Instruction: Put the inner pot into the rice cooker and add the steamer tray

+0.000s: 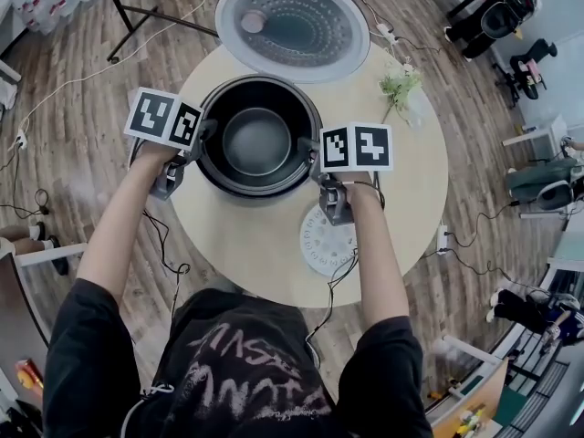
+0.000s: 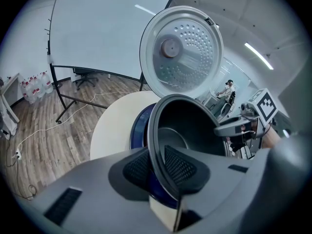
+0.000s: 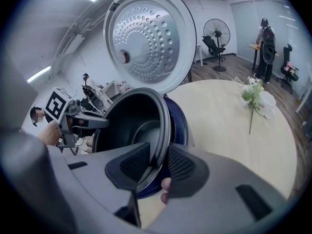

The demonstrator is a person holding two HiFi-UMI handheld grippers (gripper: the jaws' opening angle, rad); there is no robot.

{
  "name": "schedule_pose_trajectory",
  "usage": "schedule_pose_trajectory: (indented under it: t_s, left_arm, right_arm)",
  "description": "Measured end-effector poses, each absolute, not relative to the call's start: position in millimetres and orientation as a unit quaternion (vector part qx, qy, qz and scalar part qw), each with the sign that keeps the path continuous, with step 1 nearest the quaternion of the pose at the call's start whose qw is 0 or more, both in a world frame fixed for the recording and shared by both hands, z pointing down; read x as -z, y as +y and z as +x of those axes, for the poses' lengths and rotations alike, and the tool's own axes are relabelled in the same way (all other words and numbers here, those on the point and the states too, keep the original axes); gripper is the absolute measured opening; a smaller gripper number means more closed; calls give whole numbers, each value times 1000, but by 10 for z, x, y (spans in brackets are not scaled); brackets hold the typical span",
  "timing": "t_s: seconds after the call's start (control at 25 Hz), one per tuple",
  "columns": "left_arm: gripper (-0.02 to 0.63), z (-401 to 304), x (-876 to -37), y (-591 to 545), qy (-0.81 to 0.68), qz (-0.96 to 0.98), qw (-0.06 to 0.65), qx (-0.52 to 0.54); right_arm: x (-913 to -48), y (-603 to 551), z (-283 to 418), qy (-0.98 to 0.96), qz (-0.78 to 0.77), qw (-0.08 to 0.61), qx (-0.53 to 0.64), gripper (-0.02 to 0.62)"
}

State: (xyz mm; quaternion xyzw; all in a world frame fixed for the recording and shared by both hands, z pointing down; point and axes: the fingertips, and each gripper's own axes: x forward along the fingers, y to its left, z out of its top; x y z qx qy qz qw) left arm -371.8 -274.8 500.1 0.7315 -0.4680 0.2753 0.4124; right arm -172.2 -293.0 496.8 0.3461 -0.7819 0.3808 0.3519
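The dark inner pot (image 1: 256,140) stands in the opening of the blue rice cooker (image 2: 138,128) on the round table, and the cooker's lid (image 1: 290,24) is swung up behind it. My left gripper (image 1: 203,135) is shut on the pot's left rim; in the left gripper view the pads (image 2: 140,165) clamp the rim (image 2: 155,140). My right gripper (image 1: 308,153) is shut on the right rim, which runs between its pads (image 3: 181,165) in the right gripper view. The white perforated steamer tray (image 1: 327,242) lies flat on the table, just below my right hand.
A small flower sprig (image 1: 400,85) in a white vase stands at the table's (image 1: 411,181) back right. Cables trail over the wooden floor around the table. A stand's dark legs (image 1: 137,12) are at the far left.
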Motion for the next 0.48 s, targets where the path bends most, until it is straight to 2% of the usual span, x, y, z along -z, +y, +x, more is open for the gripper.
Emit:
schedule_pose_trajectory:
  t_s: [0.48]
  left_arm:
    - [107, -3718, -4979, -2711, -457, 729, 418, -291]
  right_arm:
    - [-4953, -2923, -1690, -781, 353, 358, -370, 118]
